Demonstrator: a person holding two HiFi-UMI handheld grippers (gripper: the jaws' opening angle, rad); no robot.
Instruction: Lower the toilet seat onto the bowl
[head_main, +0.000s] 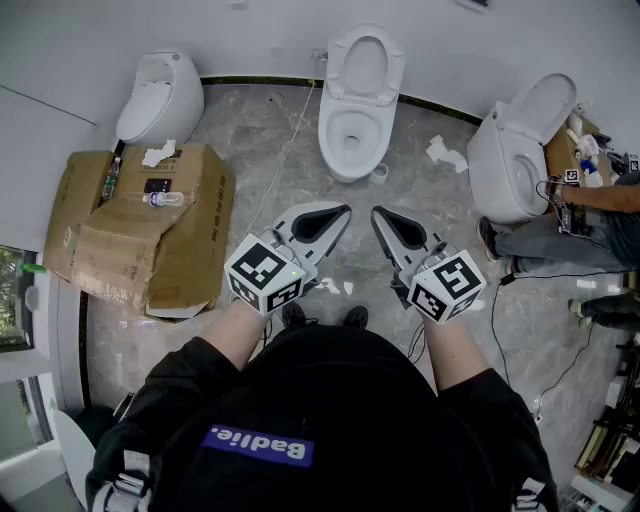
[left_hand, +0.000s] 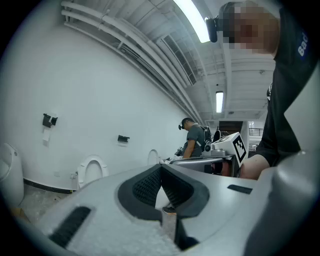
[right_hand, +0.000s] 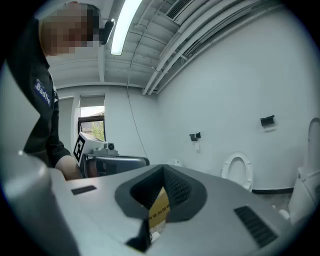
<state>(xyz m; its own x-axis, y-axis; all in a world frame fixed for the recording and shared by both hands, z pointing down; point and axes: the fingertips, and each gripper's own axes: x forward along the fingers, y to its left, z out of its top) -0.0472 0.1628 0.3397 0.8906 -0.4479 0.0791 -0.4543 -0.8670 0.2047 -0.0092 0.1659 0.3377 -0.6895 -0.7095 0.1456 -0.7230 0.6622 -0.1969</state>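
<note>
The white toilet (head_main: 352, 125) stands against the far wall, and its seat and lid (head_main: 366, 63) are upright against the wall. My left gripper (head_main: 340, 211) and right gripper (head_main: 380, 214) hover side by side above the floor, well short of the bowl. Both point toward it, shut, with nothing between their jaws. In the left gripper view the jaws (left_hand: 161, 169) are pressed together, with the raised seat (left_hand: 91, 170) far off at the left. In the right gripper view the shut jaws (right_hand: 162, 170) point at the wall, with the raised seat (right_hand: 239, 171) off to the right.
A urinal (head_main: 158, 95) hangs at the far left above cardboard boxes (head_main: 140, 235) carrying a water bottle (head_main: 166, 198). A second toilet (head_main: 515, 150) stands at the right, with a person (head_main: 585, 215) crouched beside it. Crumpled tissue (head_main: 445, 153) and a cable (head_main: 285, 150) lie on the marble floor.
</note>
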